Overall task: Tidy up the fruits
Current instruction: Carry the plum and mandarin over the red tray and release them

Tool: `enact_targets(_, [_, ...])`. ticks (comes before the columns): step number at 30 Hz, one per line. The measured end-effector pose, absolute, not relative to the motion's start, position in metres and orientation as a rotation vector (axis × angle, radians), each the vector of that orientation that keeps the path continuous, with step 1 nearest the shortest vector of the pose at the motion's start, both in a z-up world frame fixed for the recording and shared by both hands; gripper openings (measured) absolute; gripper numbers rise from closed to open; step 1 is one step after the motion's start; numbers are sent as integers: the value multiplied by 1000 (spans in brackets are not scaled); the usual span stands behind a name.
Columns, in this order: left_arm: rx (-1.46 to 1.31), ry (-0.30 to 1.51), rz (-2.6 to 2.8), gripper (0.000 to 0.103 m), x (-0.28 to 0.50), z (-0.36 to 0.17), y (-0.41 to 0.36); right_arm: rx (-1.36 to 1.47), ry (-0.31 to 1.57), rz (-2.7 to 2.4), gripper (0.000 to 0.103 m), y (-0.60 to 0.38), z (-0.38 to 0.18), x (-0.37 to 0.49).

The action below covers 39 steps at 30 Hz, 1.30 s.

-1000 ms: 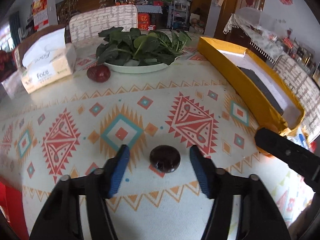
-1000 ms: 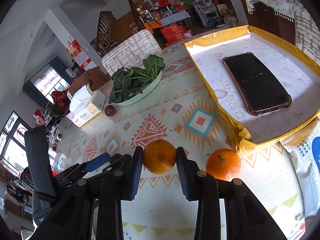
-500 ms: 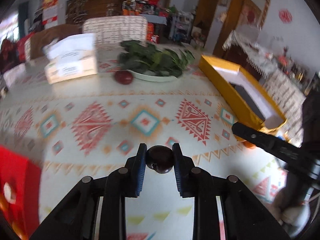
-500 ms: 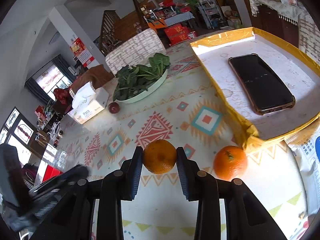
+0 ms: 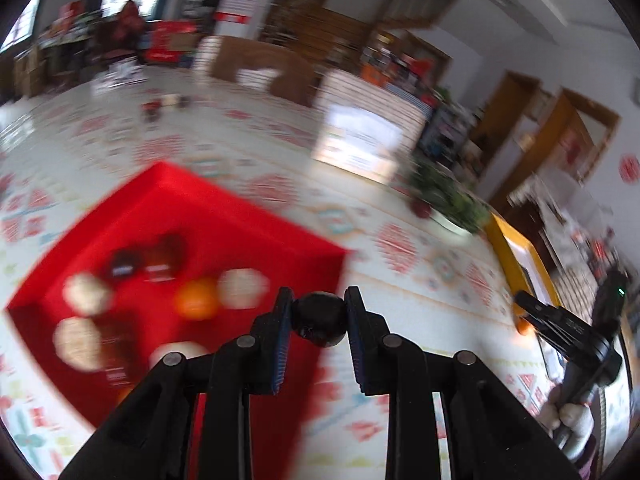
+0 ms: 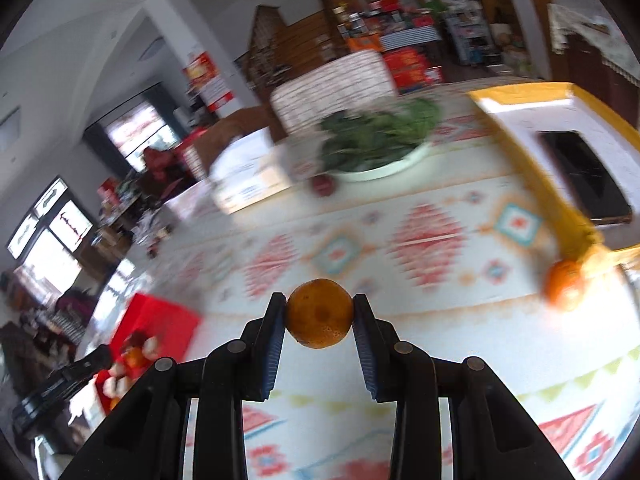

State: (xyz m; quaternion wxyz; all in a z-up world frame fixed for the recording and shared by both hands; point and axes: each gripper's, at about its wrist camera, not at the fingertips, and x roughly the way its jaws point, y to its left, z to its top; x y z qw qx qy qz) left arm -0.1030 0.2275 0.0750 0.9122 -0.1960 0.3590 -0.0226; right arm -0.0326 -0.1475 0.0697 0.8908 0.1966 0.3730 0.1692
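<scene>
Red tray (image 5: pixel 248 216) already holds a blurred pile of fruit, so the sorting is well underway! Left gripper (image 5: pixel 319 314) is clamped on a dark plum (image 5: pixel 320 320) above the tray's near edge. Right gripper (image 6: pixel 319 314) pinches an orange (image 6: pixel 319 313) over the tablecloth (image 6: pixel 420 320). Another orange (image 6: pixel 565 283) and a red fruit (image 6: pixel 323 185) wait on the cloth.

Each hand-held gripper (image 5: pixel 319 312) looks black, with seemingly ribbed blue pads (image 6: pixel 276 344).
</scene>
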Motion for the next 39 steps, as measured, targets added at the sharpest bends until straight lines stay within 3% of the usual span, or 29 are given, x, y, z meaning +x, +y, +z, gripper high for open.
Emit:
enact_targets(4, [-440,736,37,25,-119,66,267,378,793,450,37,-98,77,-40])
enact_targets(20, [-448,761,66,26,-134,36,302,181,942,661,37,72,54,-43])
enact_targets(23, [-456,755,43,37,-135,39,303,141,958,665,38,89,52,-43])
enact_targets(25, [-452,738,43,51,-137,43,303,115,967,663,38,100,48,-40])
enact_targets(30, [-443,699,56,63,-142,54,309,76,978,650,38,117,42,-34])
enact_targets(34, [-447,684,69,64,-144,57,316,57,971,633,40,124,40,-33])
enact_targets(36, [-449,681,74,65,-145,57,318,63,971,631,53,125,41,-32])
enact_targets(39, [-455,679,76,65,-147,58,320,70,955,630,61,123,45,-34])
